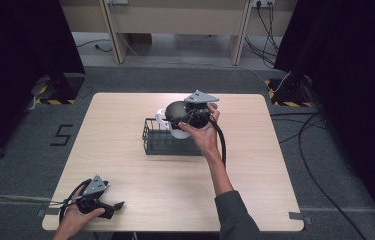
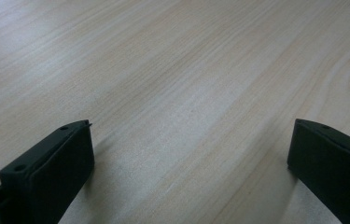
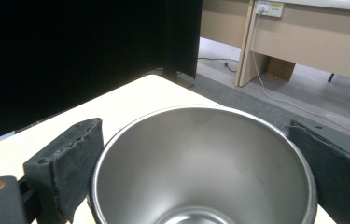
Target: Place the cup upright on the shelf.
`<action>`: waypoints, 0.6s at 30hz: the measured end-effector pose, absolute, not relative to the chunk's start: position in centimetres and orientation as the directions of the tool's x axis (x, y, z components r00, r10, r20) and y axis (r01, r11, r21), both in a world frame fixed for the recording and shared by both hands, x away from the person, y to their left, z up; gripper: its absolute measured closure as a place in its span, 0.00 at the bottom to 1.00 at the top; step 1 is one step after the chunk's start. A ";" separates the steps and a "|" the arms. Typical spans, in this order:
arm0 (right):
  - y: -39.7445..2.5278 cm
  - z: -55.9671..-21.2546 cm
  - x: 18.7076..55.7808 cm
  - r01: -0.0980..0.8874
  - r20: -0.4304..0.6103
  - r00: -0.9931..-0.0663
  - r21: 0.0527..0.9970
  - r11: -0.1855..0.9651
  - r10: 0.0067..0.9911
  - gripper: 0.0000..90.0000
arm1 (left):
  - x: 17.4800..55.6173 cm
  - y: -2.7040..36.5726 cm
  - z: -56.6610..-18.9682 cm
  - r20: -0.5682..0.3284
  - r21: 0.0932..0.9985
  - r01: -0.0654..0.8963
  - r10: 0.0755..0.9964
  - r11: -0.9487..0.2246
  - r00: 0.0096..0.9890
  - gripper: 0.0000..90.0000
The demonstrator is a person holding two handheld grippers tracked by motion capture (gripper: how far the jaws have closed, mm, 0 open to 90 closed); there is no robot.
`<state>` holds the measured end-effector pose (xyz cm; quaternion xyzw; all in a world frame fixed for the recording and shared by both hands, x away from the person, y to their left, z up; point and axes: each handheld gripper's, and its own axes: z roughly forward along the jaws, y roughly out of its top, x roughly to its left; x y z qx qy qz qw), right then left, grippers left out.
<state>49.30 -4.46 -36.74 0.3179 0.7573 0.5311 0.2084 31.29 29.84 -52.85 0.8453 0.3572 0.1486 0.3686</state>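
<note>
A white mug (image 1: 167, 125) with a handle on its left and a steel inside (image 3: 200, 168) is tilted over the back edge of a black wire basket (image 1: 151, 144) at the table's middle. My right gripper (image 1: 191, 118) holds it from the right. In the right gripper view the right gripper (image 3: 193, 133) has one pad pressed against each side of the mug's rim. My left gripper (image 1: 117, 205) lies near the table's front left corner in a hand. In the left gripper view the left gripper (image 2: 189, 154) is open, with bare wood between its jaws.
The light wooden table (image 1: 255, 165) stands on grey carpet. Beyond its far edge are desk legs and cables (image 1: 262, 30). Black curtains hang at both sides. A cable (image 1: 222, 145) trails from the right gripper along the forearm.
</note>
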 end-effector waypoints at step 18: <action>-4.0 -38.5 50.6 0.285 0.031 -0.697 0.929 0.236 0.716 0.07 | 31.3 29.8 -52.9 -0.013 0.729 0.494 0.712 -0.473 0.702 0.00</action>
